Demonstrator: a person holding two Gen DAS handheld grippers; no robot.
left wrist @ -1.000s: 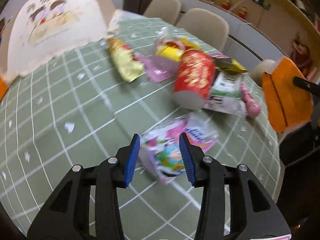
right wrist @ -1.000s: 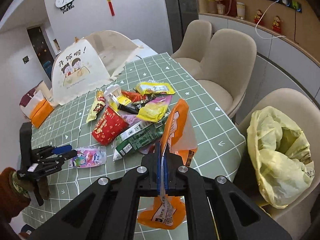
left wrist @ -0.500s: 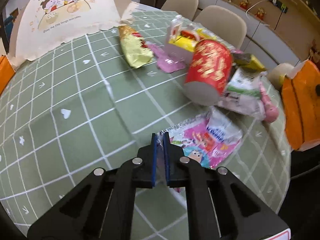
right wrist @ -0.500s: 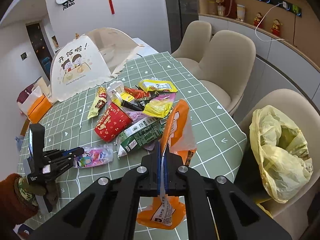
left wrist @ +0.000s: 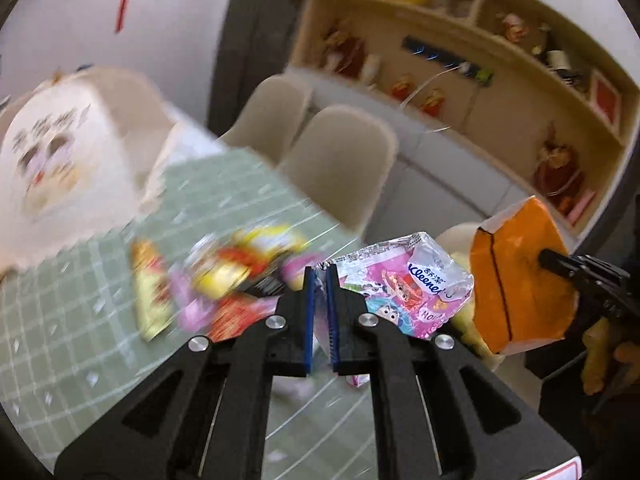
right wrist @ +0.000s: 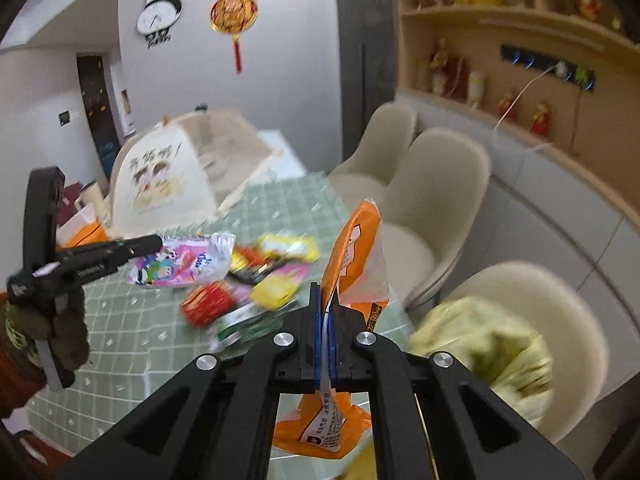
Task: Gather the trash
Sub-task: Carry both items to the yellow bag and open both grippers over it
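My left gripper (left wrist: pixel 320 280) is shut on a pink cartoon tissue pack (left wrist: pixel 404 292), held up in the air above the green checked table (left wrist: pixel 72 352). The same pack (right wrist: pixel 184 264) shows in the right wrist view, hanging from the left gripper (right wrist: pixel 158 242) over the table's left side. My right gripper (right wrist: pixel 325 300) is shut on an orange plastic wrapper (right wrist: pixel 356 264), which stands upright above the fingers and hangs below them. That wrapper (left wrist: pixel 516 280) appears at the right of the left wrist view. A blurred pile of wrappers (right wrist: pixel 256 280) lies on the table.
A yellow trash bag (right wrist: pixel 484 348) sits on the nearest beige chair (right wrist: pixel 560 308) at the right. Two more beige chairs (right wrist: pixel 432 200) line the table's far side. A white mesh food cover (right wrist: pixel 160 176) stands at the table's back left.
The left gripper closed on the pink tissue pack and lifted it off the table. Both grippers rose, and the right one carried its orange wrapper upward; the views tilted toward the shelves.
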